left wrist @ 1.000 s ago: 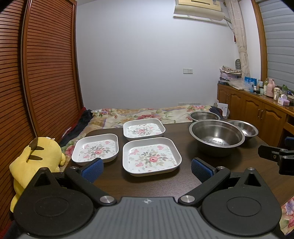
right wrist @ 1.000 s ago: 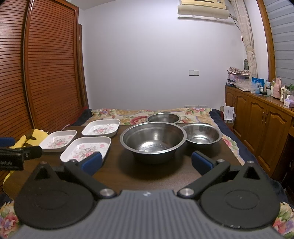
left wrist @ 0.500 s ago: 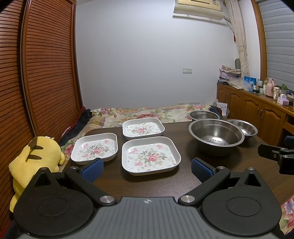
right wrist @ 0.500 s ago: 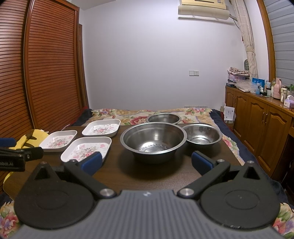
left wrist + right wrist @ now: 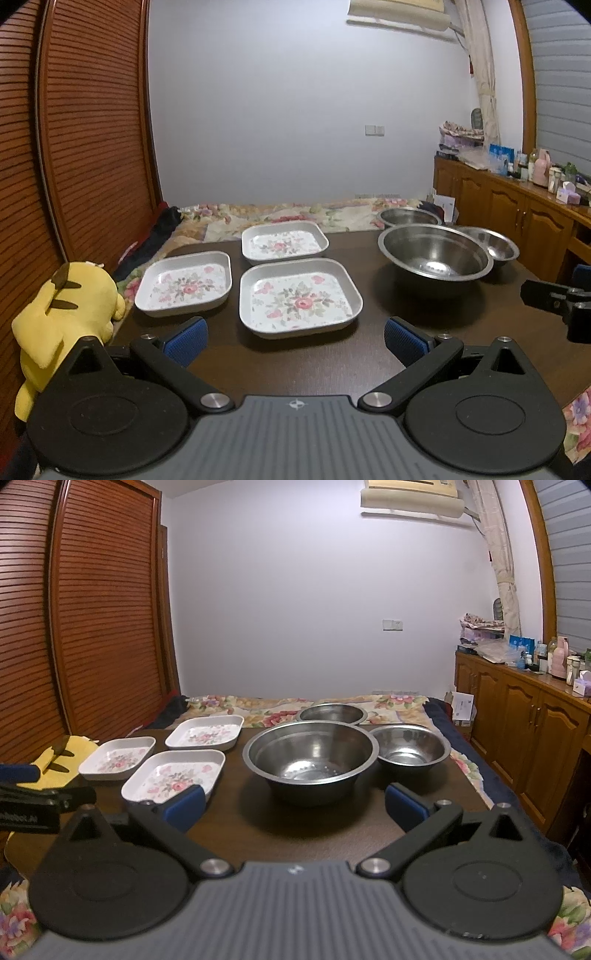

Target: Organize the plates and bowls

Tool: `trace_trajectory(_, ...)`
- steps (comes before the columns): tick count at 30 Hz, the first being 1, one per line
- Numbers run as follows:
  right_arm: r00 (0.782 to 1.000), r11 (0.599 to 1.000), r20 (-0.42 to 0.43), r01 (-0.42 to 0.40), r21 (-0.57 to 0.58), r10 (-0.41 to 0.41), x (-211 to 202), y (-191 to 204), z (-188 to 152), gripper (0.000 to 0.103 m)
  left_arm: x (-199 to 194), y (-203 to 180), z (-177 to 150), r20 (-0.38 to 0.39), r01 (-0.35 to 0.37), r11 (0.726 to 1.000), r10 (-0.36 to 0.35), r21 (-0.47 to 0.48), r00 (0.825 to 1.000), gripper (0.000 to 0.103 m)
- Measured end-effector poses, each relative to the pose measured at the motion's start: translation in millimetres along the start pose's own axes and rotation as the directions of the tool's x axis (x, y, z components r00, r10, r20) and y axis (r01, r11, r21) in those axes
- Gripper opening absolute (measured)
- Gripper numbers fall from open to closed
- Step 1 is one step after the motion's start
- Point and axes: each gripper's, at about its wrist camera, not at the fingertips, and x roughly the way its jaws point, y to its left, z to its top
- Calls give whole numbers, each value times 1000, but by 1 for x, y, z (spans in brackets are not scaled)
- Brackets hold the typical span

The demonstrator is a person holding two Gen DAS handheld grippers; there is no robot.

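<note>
Three square white plates with flower prints lie on the left half of the dark table (image 5: 314, 362): the near plate (image 5: 299, 297), the left plate (image 5: 184, 283) and the far plate (image 5: 283, 243). On the right stand three steel bowls: a large bowl (image 5: 312, 755), a small bowl (image 5: 410, 747) to its right and a back bowl (image 5: 332, 713). My left gripper (image 5: 295, 338) is open, just short of the near plate. My right gripper (image 5: 295, 803) is open in front of the large bowl. Neither holds anything.
A yellow plush toy (image 5: 62, 314) sits off the table's left edge. A flowered bedspread (image 5: 295, 214) lies beyond the far edge. Wooden cabinets (image 5: 524, 716) with bottles on top line the right wall, and a slatted wardrobe (image 5: 92, 609) the left.
Both views have shifted very slightly; the plates and bowls sit a touch lower in frame. Both grippers stay open and nothing on the table has moved.
</note>
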Motion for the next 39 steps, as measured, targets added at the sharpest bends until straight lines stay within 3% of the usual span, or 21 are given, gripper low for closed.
trace_trajectory(12, 999, 999, -3, -40, -31, 40, 22, 10, 2, 103, 36, 14, 3, -70, 0, 1000, 0, 7, 998, 103)
trace_trajectory(27, 995, 993, -8, -97, -60, 97, 66, 26, 25, 103, 73, 34, 20, -89, -14, 1000, 17, 25, 996, 103)
trace_trajectory(39, 978, 975, -57, -205, -90, 200, 98, 52, 41, 102, 102, 56, 32, -114, -15, 1000, 17, 20, 993, 103)
